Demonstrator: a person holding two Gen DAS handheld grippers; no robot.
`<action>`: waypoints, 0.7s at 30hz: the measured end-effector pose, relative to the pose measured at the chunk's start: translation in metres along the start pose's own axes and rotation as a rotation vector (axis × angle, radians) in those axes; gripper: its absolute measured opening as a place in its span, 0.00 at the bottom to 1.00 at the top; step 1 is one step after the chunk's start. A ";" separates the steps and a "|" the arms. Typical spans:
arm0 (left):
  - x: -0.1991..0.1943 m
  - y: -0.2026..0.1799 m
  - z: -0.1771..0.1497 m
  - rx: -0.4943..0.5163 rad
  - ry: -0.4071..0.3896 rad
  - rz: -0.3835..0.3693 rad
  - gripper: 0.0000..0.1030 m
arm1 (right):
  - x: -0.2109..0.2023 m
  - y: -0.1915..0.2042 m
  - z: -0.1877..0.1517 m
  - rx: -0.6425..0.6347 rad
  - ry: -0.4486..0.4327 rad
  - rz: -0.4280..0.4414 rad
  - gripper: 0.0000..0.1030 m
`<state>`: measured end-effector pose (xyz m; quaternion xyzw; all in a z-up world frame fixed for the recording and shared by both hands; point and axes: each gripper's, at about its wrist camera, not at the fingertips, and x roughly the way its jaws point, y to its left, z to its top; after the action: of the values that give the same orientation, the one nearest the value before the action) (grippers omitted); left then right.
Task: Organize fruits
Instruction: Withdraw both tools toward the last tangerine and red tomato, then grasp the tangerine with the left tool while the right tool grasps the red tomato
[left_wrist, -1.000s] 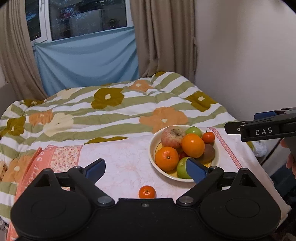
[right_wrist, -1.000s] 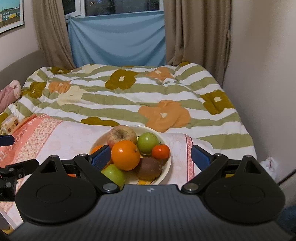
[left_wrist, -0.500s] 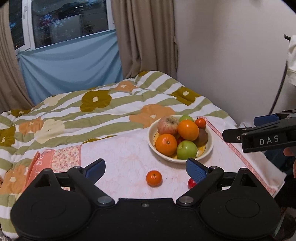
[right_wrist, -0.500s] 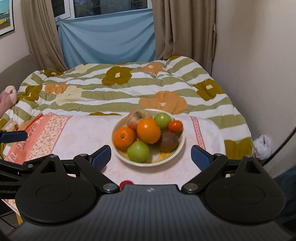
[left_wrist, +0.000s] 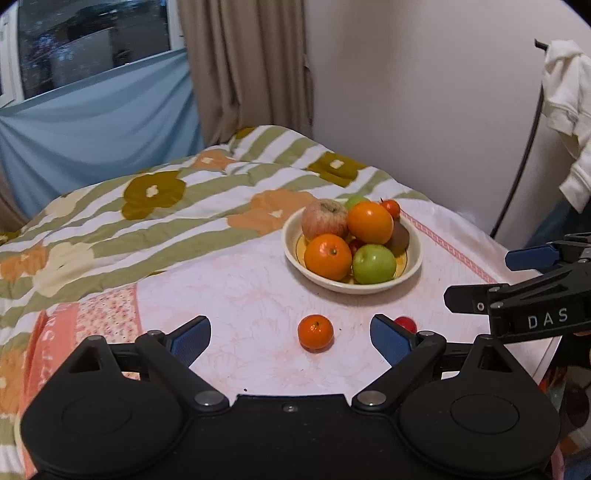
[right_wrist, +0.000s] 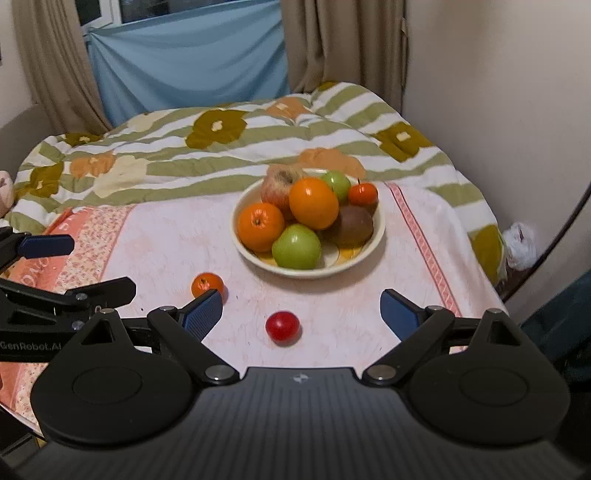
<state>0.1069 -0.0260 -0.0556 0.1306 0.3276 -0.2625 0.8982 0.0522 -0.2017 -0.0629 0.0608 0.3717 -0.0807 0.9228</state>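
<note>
My left gripper (left_wrist: 290, 330) and right gripper (right_wrist: 301, 308) both spread wide, empty, angled down over pink floral tablecloth (right_wrist: 166, 251). Small orange mandarin (left_wrist: 315, 332) and small red round fruit (right_wrist: 282, 327) lie loose, near cream ceramic bowl (right_wrist: 376, 236) piled with fruit; I judge these strays the likely pickups.

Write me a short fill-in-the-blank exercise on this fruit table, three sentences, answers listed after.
1. The cream bowl holds ____ green apples.
2. Outside the bowl, on the pink tablecloth, lie a small tangerine and a small round ____ fruit.
3. Both the left gripper and the right gripper have their jaws ____, holding nothing.

Missing words: two; red; open
</note>
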 end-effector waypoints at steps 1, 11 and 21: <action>0.004 0.002 0.000 0.007 0.002 -0.009 0.92 | 0.003 0.002 -0.002 0.006 0.004 -0.005 1.00; 0.053 0.009 -0.008 0.099 0.031 -0.100 0.83 | 0.033 0.009 -0.017 0.077 0.023 -0.057 1.00; 0.109 -0.002 -0.012 0.191 0.101 -0.188 0.60 | 0.062 0.010 -0.022 0.119 0.047 -0.093 0.98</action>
<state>0.1699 -0.0651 -0.1366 0.1974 0.3568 -0.3683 0.8355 0.0831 -0.1945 -0.1209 0.1000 0.3904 -0.1438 0.9038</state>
